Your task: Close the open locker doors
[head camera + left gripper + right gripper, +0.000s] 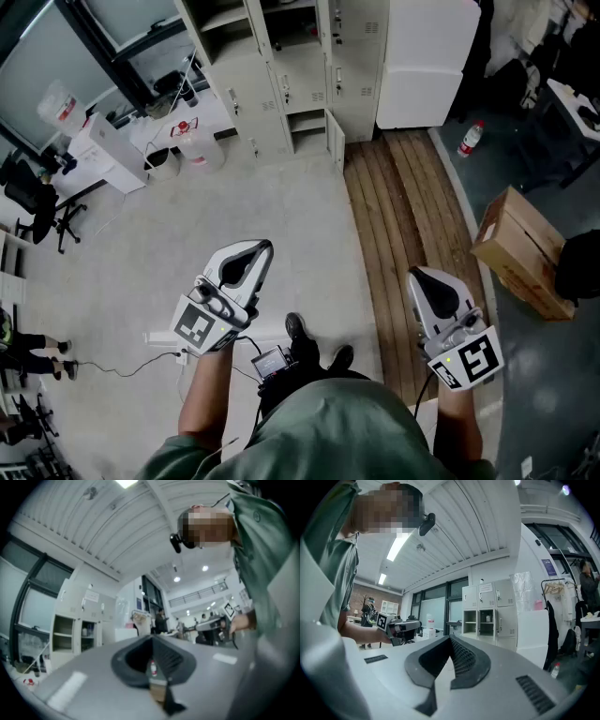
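Observation:
The beige lockers (267, 80) stand far ahead at the top of the head view. Several compartments gape open (306, 120), and one low narrow door (335, 141) swings out toward the floor. The lockers also show small in the left gripper view (75, 630) and in the right gripper view (487, 616), with open shelves visible in each. My left gripper (253, 248) (152, 639) is held level, its jaws closed together on nothing. My right gripper (427, 275) (450, 638) is also shut and empty. Both are well short of the lockers.
A white cabinet (422, 66) stands right of the lockers. A strip of wooden floor (394, 206) runs toward them. A cardboard box (520, 253) and a bottle (471, 138) lie at the right. A water jug (192, 145), a white table (112, 155) and an office chair (42, 206) are at the left.

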`<action>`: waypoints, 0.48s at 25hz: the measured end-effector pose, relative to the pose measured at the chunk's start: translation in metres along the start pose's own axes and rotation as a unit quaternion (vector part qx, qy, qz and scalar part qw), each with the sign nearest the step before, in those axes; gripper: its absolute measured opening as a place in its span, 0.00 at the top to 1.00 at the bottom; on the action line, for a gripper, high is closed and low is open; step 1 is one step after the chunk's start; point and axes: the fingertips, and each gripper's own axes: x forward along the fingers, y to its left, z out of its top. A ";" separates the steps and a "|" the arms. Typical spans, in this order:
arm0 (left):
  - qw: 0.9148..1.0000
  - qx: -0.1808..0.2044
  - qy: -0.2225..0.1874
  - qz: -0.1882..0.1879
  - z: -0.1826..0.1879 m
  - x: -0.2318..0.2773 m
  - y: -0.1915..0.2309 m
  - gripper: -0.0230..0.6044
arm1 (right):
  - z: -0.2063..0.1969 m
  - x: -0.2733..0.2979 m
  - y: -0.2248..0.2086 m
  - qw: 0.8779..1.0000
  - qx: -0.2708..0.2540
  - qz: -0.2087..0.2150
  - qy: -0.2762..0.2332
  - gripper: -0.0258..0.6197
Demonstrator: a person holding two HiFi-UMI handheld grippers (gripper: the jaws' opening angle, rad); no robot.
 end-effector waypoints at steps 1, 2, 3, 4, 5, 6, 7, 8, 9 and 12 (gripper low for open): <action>1.000 -0.001 0.000 0.001 0.000 0.000 0.000 0.96 | 0.000 -0.001 0.000 1.000 0.000 0.000 0.001 0.95; 1.000 -0.002 0.001 0.001 0.000 0.000 0.000 0.96 | 0.001 -0.001 0.000 1.000 0.001 0.000 0.001 0.95; 1.000 -0.003 0.001 0.001 0.001 0.000 0.000 0.96 | 0.001 -0.001 0.000 1.000 0.001 0.001 0.002 0.95; 1.000 -0.003 0.002 0.001 0.001 0.001 0.000 0.96 | 0.001 -0.001 0.000 1.000 0.001 0.000 0.002 0.95; 1.000 -0.004 0.003 0.001 0.001 0.001 0.000 0.96 | 0.001 -0.001 -0.001 1.000 0.002 0.000 0.003 0.95; 1.000 -0.004 0.003 0.001 0.000 0.001 0.001 0.96 | 0.001 0.000 -0.001 1.000 0.002 0.000 0.003 0.95; 1.000 -0.004 0.004 0.000 -0.001 0.001 0.001 0.96 | 0.000 0.000 -0.001 1.000 0.002 -0.001 0.004 0.95; 1.000 -0.004 0.004 0.000 -0.002 0.001 0.002 0.96 | -0.002 0.001 -0.002 1.000 0.003 -0.001 0.005 0.95; 1.000 -0.004 0.004 0.001 -0.003 0.000 0.003 0.96 | -0.003 0.001 -0.002 1.000 0.004 -0.002 0.006 0.95; 1.000 -0.006 0.007 0.001 -0.008 0.001 0.010 0.96 | -0.007 0.009 -0.004 1.000 0.006 -0.002 0.010 0.95</action>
